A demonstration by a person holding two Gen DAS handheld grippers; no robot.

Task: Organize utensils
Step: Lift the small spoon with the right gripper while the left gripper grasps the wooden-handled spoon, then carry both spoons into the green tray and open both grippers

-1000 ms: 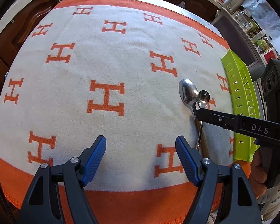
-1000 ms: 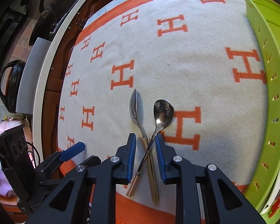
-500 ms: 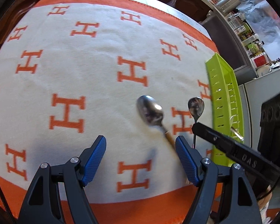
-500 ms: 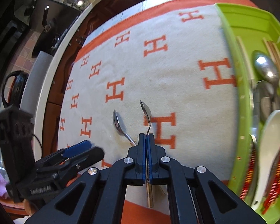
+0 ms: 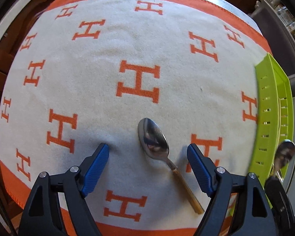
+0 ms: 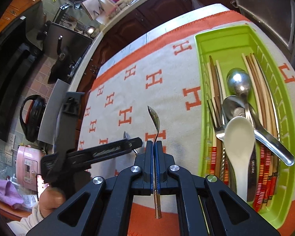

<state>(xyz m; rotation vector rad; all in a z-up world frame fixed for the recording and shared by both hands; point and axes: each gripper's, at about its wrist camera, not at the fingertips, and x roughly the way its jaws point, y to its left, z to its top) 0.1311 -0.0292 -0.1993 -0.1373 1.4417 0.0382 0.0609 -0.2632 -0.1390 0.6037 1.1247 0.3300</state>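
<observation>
Right tool [image 6: 153,149]: blue pads pinched tight on the handle of a slim polished-steel spoon with a gold-toned handle end [image 6: 155,122]. It's held edge-on, bowl forward and raised clear of the blanket, handle tail poking out back between the arms. Step in hand, I'd say: carry it over to the lime-green slotted plastic tray [image 6: 201,90], just to the right in this view, & drop it with the other spoons.

To do it well: keep the grip firm, since the handle is thin, smooth metal and could pivot or slip w/ a quick swing. Clear the tray's near wall before lowering. Line the spoon up lengthwise w/ the tray, bowl toward the far end like the rest, and get it low before letting go so it doesn't bounce off the pile: steel spoons, a fork, a white ceramic soup spoon [image 6: 239,143], chopsticks w/ red-striped ends.

Left tool [image 5: 147,159]: jaws wide apart, nothing between the pads, hovering pointing down over the second spoon, a steel one with a tan wood-look handle [image 5: 154,139]. That one lies flat on the cream blanket with orange H pattern [image 5: 108,98] covering the counter, bowl up, handle angled toward the tool's right finger. Prob. next pick: close across the handle, not the bowl.
</observation>
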